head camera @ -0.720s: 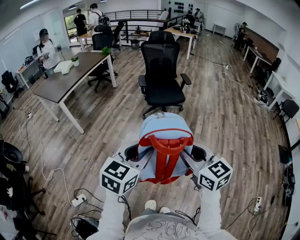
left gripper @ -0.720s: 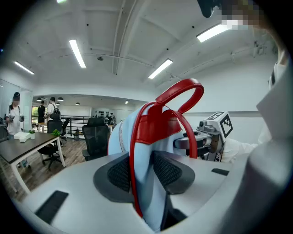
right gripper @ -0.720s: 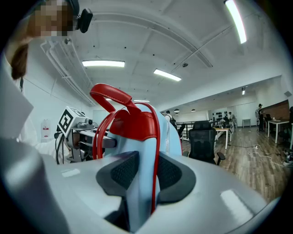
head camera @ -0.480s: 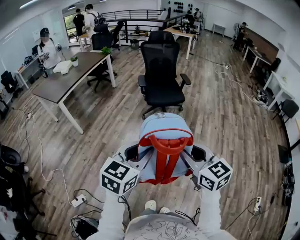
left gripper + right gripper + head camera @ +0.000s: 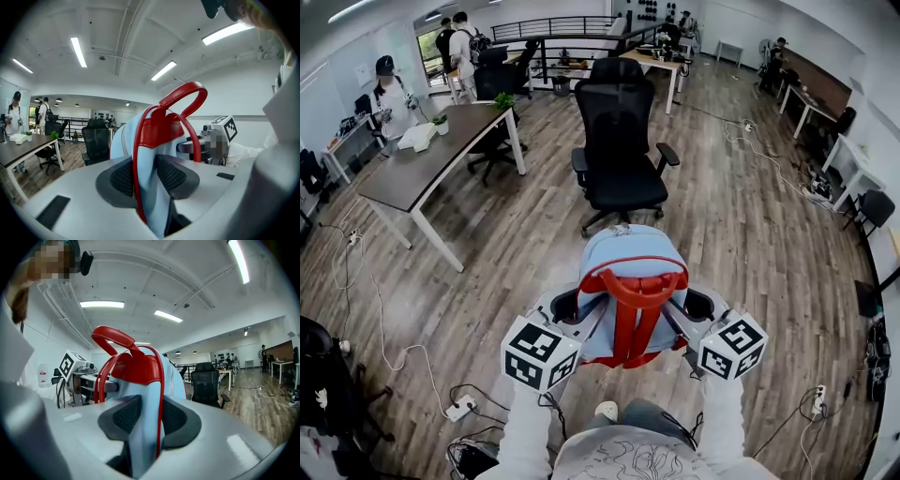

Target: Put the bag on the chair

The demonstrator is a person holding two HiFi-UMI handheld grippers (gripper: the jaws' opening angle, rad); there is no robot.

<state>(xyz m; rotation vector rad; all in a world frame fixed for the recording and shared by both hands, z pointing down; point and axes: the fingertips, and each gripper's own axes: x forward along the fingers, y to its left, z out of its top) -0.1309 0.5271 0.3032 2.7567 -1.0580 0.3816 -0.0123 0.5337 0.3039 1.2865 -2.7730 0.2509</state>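
A light blue backpack (image 5: 630,272) with red straps and a red top handle hangs in the air between my two grippers, above the wooden floor. My left gripper (image 5: 581,314) is shut on the bag's left side; its dark pads (image 5: 123,177) press on blue fabric and a red strap (image 5: 137,187). On the bag's other side my right gripper (image 5: 680,312) is shut the same way, its pads (image 5: 173,416) pinching fabric and strap (image 5: 161,418). The black office chair (image 5: 622,150) stands on the floor just beyond the bag, its seat facing me.
A dark desk (image 5: 431,159) with white legs stands at the left, a second black chair (image 5: 492,141) behind it. People (image 5: 461,47) stand at the far left. Cables and a power strip (image 5: 457,407) lie on the floor near my feet.
The view has shifted slightly forward; the chair and desk sit a little higher and further left in the frame. The bag and both grippers hold the same pose.
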